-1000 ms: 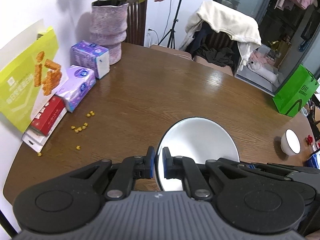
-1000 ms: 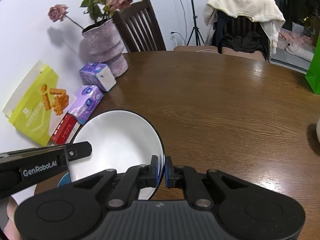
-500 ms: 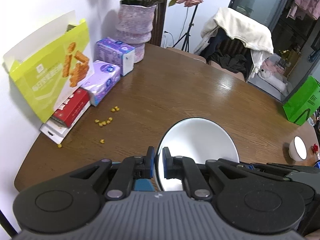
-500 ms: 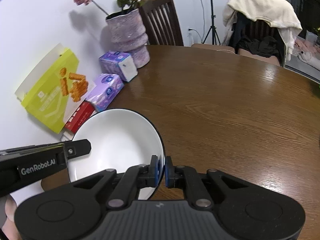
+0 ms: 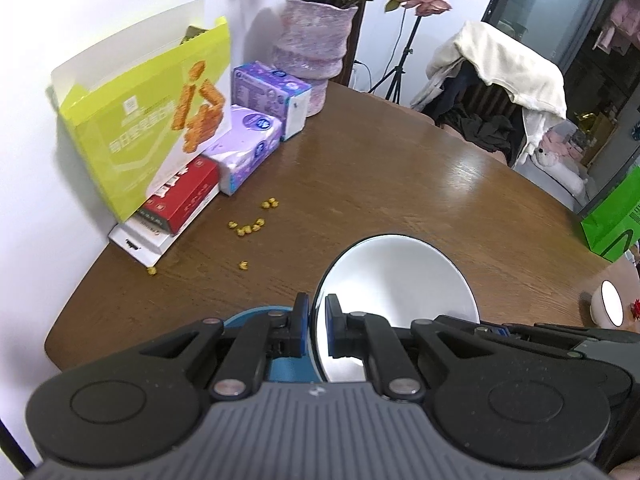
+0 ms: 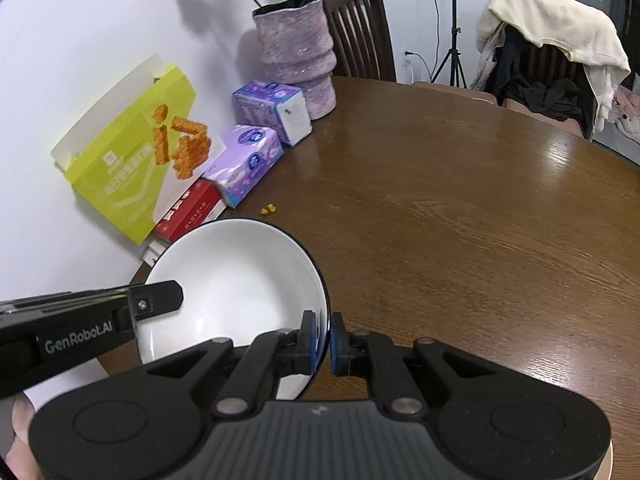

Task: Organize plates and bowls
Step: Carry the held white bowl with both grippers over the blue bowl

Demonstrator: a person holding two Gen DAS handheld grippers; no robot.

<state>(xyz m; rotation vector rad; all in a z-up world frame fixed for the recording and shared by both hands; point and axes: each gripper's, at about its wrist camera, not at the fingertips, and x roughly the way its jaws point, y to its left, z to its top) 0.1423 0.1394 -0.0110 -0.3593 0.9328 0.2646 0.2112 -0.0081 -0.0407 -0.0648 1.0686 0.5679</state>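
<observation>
Together, both tools carried one white plate [image 6: 236,280] with a dark rim above the brown wooden bench [image 6: 460,208]. The left tool [image 5: 317,330] pinched the plate's rim on one side, its blue-padded jaws drawn tight on the thin edge, and the right tool [image 6: 324,338] pinched the opposite side the same way. In the right wrist view the left tool reached in from the left edge, its black finger lying over the plate's near-left rim; in the left wrist view the right tool's black body showed low on the right, behind the plate. The plate was tilted, with its white inside facing each camera.

Just under the left tool a blue round object [image 5: 260,316] showed, mostly hidden by the tool; what it was could not be told.

Along the white wall stood a yellow-green snack box [image 5: 160,136] leaning over a red box [image 5: 184,198], then a purple tissue pack [image 5: 248,148], a second purple pack [image 5: 272,96] and a mauve vase [image 5: 316,52] with pink flowers. Small yellow crumbs [image 5: 250,228] lay scattered on the bench near the boxes. Far to the right in the left wrist view sat a small white bowl [image 5: 608,308] near a green bag [image 5: 616,220]. Beyond the bench a chair [image 6: 548,60] was draped with cream and dark clothing.
</observation>
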